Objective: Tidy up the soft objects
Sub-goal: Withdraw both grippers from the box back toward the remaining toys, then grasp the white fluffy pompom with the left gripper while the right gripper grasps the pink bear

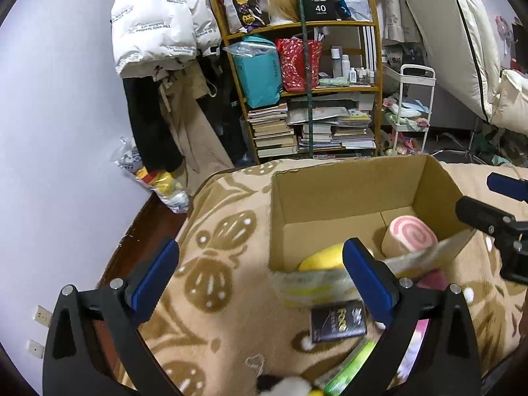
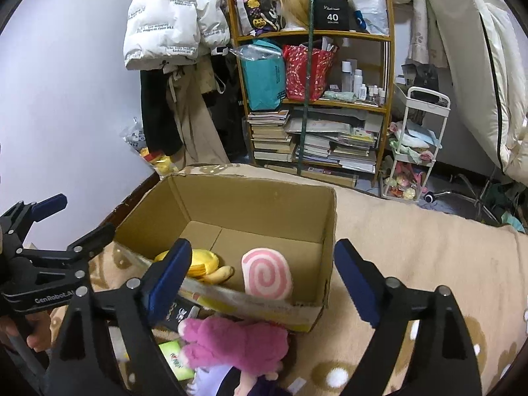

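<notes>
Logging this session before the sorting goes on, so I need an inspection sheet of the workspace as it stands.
Surface: beige patterned blanket.
Job's things: open box holding a yellow plush and a pink swirl plush; pink plush outside, at its near wall.
Clutter: dark packet and green packet beside the box.
Grippers: left tongs open, empty; right tongs open, empty.
Cables: nothing seen.
Surroundings: bookshelf, white jacket, white cart.

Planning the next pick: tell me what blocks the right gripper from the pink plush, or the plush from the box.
Nothing visible blocks the open right gripper from the pink plush. The cardboard box's near wall stands between plush and interior; lift over it.
</notes>
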